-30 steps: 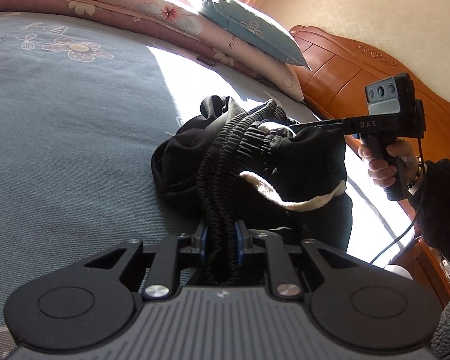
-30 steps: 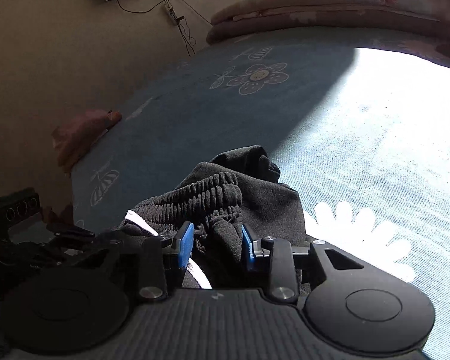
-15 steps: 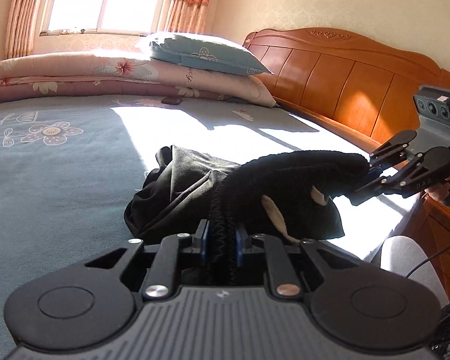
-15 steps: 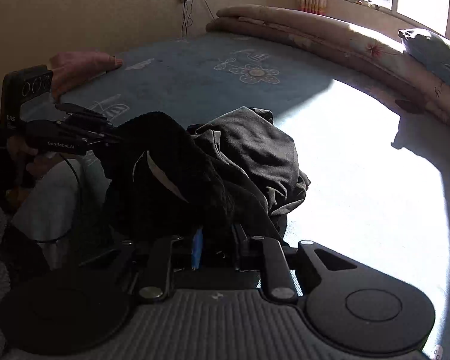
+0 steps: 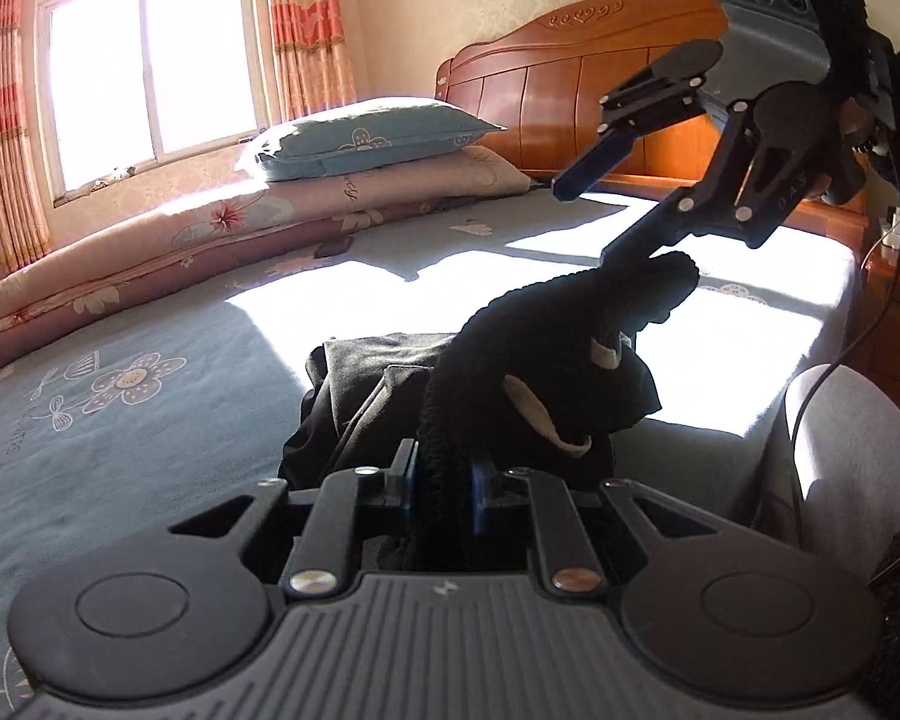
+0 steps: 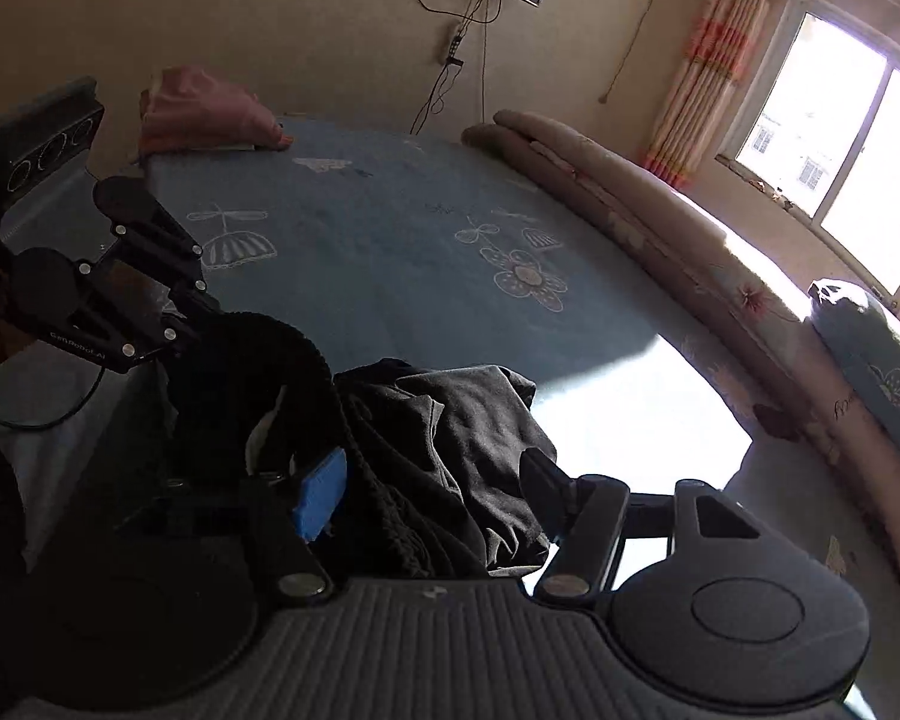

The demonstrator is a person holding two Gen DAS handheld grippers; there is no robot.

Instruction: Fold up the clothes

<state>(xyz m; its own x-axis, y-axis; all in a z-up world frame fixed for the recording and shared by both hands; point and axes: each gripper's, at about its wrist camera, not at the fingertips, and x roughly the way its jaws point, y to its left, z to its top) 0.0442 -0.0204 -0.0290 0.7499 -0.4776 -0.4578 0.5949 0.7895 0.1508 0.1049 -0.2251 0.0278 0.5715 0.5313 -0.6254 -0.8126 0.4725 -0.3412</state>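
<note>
Black trousers (image 5: 510, 372) pinched in left gripper (image 5: 444, 480), beneath spread right gripper (image 5: 606, 222).

one black garment (image 5: 510, 372); two grippers: left (image 5: 444, 480), right (image 6: 432, 480); two pillows (image 5: 378, 138); one bed (image 5: 150, 420)

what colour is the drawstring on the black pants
Cream drawstring, clearest in the left wrist view.
</note>
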